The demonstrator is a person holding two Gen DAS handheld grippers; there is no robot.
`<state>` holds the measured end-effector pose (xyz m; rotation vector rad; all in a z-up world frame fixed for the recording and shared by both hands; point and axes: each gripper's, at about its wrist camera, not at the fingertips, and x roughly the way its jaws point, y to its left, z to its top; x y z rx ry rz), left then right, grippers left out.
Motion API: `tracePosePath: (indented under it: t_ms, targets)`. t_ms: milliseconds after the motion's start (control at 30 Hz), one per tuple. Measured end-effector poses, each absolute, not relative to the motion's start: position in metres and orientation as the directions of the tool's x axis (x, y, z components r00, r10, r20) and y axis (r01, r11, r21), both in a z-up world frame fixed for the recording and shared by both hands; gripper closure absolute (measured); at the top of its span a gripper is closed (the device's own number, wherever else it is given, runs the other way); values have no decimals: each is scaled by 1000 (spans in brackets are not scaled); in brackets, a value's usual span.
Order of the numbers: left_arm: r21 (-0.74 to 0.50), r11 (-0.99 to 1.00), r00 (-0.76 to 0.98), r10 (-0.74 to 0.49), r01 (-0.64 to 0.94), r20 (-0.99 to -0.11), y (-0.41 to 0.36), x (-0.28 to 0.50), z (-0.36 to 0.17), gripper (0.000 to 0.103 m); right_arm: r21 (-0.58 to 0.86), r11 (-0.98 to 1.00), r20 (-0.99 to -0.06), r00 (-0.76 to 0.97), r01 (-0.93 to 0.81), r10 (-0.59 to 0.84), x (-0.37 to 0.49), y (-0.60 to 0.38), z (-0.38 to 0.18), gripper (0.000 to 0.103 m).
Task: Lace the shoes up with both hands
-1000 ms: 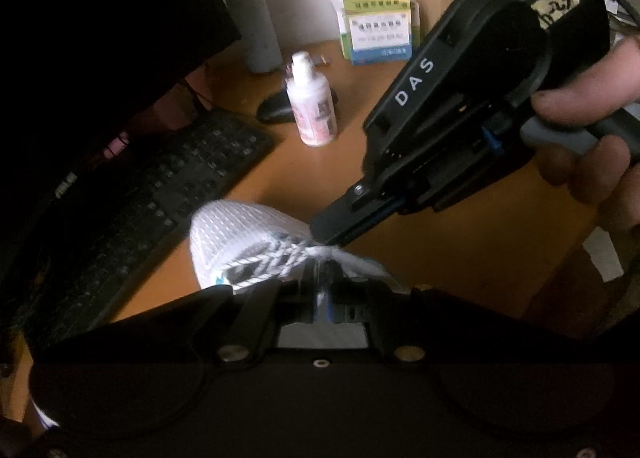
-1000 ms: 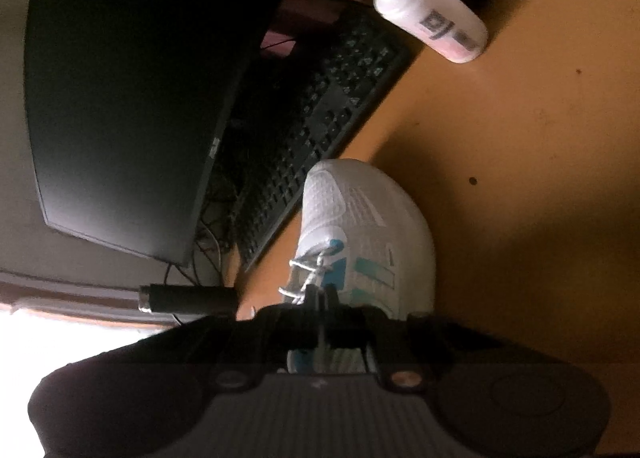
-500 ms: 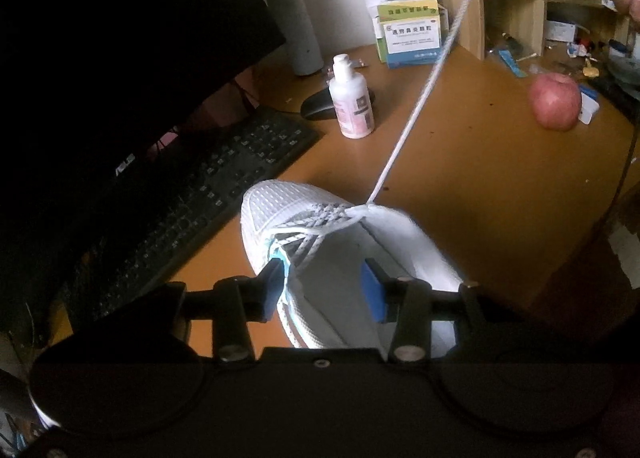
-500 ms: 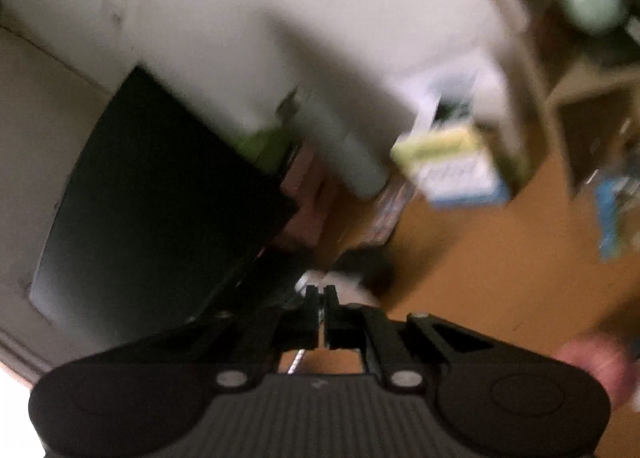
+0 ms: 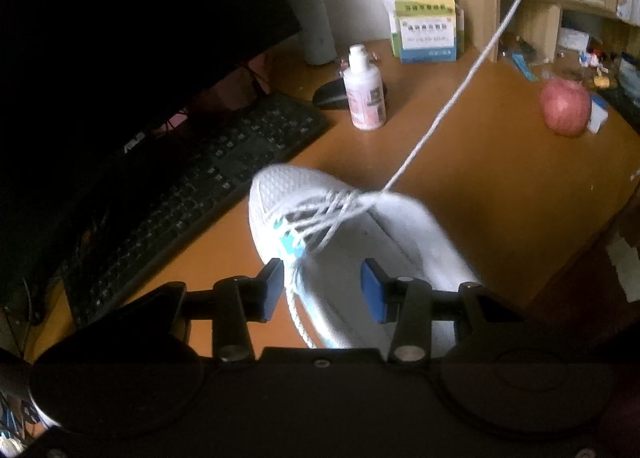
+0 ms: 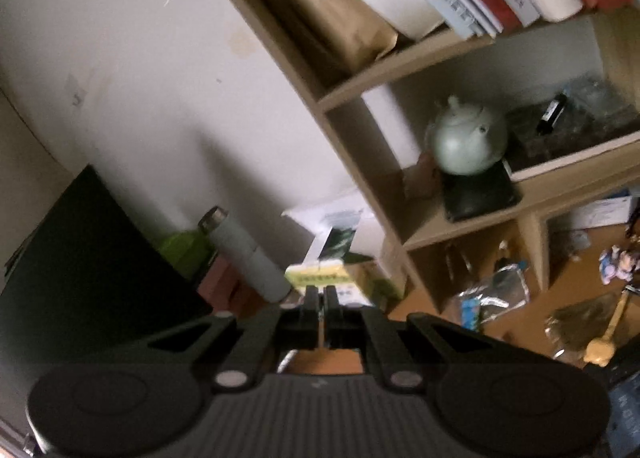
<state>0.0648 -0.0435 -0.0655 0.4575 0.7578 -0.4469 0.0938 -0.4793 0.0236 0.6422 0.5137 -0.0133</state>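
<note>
One lace [image 5: 448, 105] runs taut, up-right from shoe [image 5: 320, 197] to clenched right gripper [image 6: 320, 300]; left gripper [image 5: 322, 290], released, straddles the collar.

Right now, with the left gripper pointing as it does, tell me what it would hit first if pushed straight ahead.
Probably the white mesh sneaker: the left gripper points down at its opening, open jaws either side of the loose white lace end. That lace may brush one finger first; depth is hard to judge.

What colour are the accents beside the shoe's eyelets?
Teal, on the white shoe; clearest in the left wrist view.
</note>
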Motion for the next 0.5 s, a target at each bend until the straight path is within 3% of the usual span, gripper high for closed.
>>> tracePosePath:
  t_ms: [133,300,500]
  targets:
    - [171,813,643,-292,557,-708,-44,60,-40,60,579,815,-474,806,-18,355,108,-429,14,101]
    - [27,822,619,-406,568,-672,-45,65,-15,67,684,674,-444,572,-280,689,122,-327,-12,101]
    - [-53,822,610,-462,567,-644,-47,68,-1,78,711,592,-437,420,-380,795,131,-275,-21,101]
